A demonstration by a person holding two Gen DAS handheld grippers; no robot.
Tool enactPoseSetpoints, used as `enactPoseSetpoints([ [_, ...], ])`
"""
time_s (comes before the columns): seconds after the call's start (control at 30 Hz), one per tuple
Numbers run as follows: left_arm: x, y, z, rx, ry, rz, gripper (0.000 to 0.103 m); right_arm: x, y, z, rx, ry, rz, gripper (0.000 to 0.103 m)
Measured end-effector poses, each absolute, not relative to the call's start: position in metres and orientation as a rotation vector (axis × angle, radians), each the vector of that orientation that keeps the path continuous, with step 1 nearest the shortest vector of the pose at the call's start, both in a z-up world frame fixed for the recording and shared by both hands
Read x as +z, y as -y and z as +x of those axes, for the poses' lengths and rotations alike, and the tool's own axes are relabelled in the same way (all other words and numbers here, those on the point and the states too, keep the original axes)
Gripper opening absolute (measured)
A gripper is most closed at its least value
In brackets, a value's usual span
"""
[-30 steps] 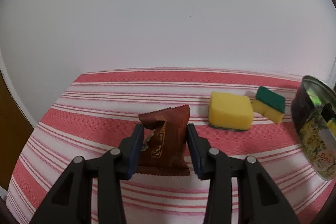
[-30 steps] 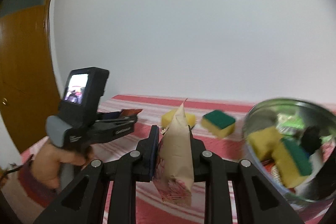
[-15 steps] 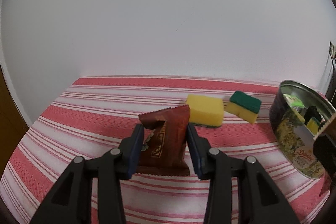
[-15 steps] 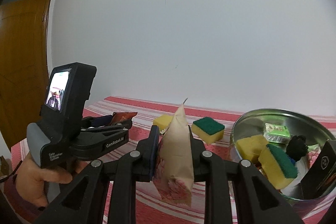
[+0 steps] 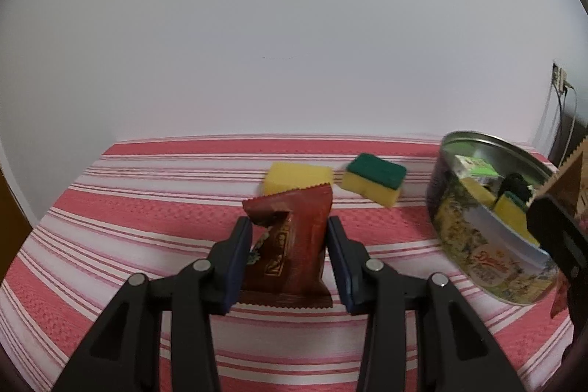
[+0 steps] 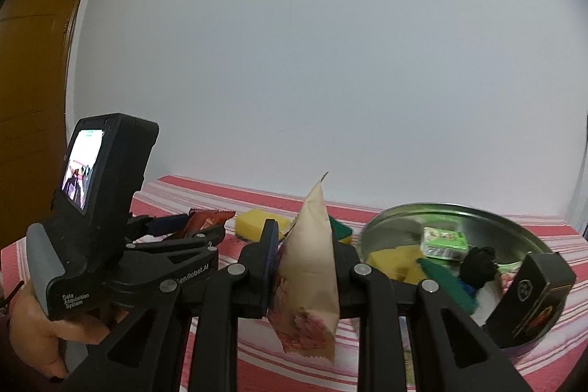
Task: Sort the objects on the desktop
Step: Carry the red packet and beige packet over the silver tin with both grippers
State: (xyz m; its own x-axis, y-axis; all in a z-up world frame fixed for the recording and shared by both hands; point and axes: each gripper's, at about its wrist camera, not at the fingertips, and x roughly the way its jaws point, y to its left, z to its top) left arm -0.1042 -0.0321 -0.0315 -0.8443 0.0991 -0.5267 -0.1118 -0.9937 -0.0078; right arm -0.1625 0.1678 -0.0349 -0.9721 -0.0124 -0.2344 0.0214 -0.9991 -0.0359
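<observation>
A dark red snack packet (image 5: 294, 237) is pinched upright between the blue pads of the left gripper (image 5: 290, 256), above the counter (image 5: 110, 226), which is covered by a red and white striped cloth. A pale paper packet (image 6: 312, 267) with pink print at its bottom is pinched by the right gripper (image 6: 305, 267), with its pointed end held up. Behind the red packet, a yellow sponge (image 5: 297, 177) is seen lying on the cloth, and a second sponge with a green top (image 5: 375, 177) lies just beside it, to its right. A round metal tin (image 6: 404, 212) is set on the counter at the right side. Inside it, more sponges, a small green box (image 6: 444, 239), a black lump (image 6: 477, 267) and a dark box (image 6: 529, 300) leaned on the rim can be seen. The black lump may be a cloth or cord, but it is too blurred to tell. In the right wrist view, the left gripper is held by a hand (image 6: 44, 329), and a small lit screen (image 6: 81, 168) is seen on its back.
</observation>
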Motion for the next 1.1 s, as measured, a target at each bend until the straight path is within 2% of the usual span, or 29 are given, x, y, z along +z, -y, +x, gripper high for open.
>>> enactPoseSetpoints([
  [0.5, -0.025, -0.031, -0.09, 2.819, -0.065, -0.749, 0.041, -0.028, -0.21, -0.141, -3.244, -0.103, 0.326, 0.025],
  [0.8, -0.014, -0.071, -0.092, 2.77, -0.101, -0.707, 0.041, -0.018, -0.247, -0.124, -3.31, 0.03, 0.301, 0.025],
  [1.1, 0.003, -0.115, -0.106, 2.723, -0.122, -0.652, 0.041, -0.009, -0.288, -0.116, -3.389, 0.074, 0.334, 0.025],
])
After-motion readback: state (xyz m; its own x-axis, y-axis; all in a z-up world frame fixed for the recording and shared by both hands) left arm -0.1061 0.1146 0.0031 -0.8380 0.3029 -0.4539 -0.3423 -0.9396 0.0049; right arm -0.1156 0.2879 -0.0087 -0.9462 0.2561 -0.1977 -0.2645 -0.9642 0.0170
